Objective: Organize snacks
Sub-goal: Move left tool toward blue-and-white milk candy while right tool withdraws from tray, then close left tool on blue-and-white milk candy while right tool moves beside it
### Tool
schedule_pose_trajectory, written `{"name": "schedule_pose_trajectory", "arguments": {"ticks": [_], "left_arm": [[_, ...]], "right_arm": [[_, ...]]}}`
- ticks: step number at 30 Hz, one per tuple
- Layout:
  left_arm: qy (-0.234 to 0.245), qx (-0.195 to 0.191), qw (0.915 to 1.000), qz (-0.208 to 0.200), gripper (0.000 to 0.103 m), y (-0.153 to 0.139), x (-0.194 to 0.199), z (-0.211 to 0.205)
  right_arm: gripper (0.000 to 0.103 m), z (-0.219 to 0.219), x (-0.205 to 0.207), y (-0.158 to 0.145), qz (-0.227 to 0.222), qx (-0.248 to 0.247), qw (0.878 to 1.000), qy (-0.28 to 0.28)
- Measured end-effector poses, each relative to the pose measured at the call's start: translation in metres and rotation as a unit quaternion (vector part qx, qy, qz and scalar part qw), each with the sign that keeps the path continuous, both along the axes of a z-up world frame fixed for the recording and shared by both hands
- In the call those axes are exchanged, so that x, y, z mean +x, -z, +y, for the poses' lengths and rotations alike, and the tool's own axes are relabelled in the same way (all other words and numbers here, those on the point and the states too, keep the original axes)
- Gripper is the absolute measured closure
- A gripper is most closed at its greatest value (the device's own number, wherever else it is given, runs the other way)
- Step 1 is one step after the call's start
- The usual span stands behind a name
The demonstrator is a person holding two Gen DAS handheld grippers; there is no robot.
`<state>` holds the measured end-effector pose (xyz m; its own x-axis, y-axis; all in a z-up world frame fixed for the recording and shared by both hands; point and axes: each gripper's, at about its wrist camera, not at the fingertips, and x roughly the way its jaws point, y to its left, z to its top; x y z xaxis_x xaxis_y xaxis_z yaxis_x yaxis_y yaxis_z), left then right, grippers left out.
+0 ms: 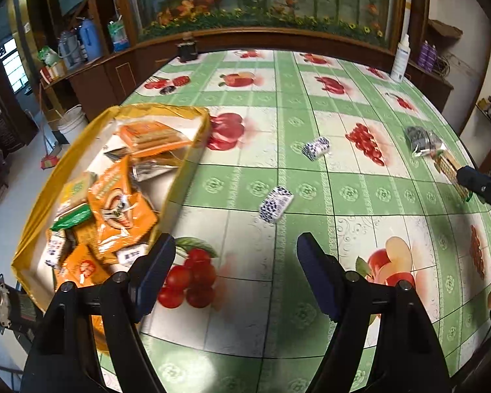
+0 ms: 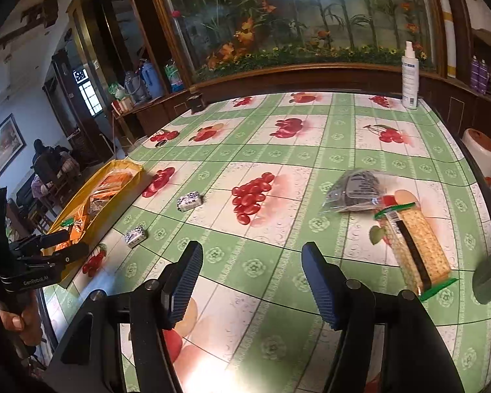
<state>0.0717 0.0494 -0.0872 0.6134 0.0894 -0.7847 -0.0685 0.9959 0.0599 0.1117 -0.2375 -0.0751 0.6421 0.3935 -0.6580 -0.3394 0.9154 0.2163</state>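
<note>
A yellow tray at the table's left edge holds several orange, green and white snack packs; it also shows in the right wrist view. Two small blue-and-white wrapped snacks lie on the cloth, one near and one farther. A dark clear bag and a cracker sleeve lie at the right. My left gripper is open and empty beside the tray; it also appears in the right view. My right gripper is open and empty above the cloth, left of the crackers.
The table wears a green fruit-print cloth. A white spray bottle stands at the far right edge. A small dark box sits at the far left. A wooden cabinet with a flower mural runs behind. A person sits far left.
</note>
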Motion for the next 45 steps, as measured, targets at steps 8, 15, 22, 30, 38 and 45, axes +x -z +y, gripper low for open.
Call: {"name": "schedule_pose_trajectory", "arguments": {"ticks": [8,15,22,30,38,45], "left_arm": [[0.007,-0.006,0.9998,0.017,0.026,0.013,0.016,-0.006],[-0.004,-0.009,0.9997,0.021,0.026,0.019,0.030,0.001],[-0.009,-0.012,0.9994,0.031,0.026,0.032,0.043,0.007],[0.017,-0.030,0.9987,0.037,0.026,0.037,0.057,0.006],[0.029,-0.030,0.9985,0.035,0.026,0.045,0.066,-0.001],[0.051,-0.031,0.9979,0.025,0.084,0.041,0.065,-0.009]], "right_arm": [[0.034,-0.049,0.014,0.006,0.012,0.015,0.998,0.053],[0.034,-0.010,0.038,-0.002,-0.001,0.017,1.000,0.026],[0.035,0.100,0.073,0.010,0.009,0.010,0.997,-0.078],[0.036,0.172,0.097,0.037,0.019,-0.053,0.992,-0.116],[0.070,0.178,0.099,0.057,0.035,-0.094,0.989,-0.113],[0.070,0.154,0.089,0.044,0.033,-0.059,0.993,-0.101]]}}
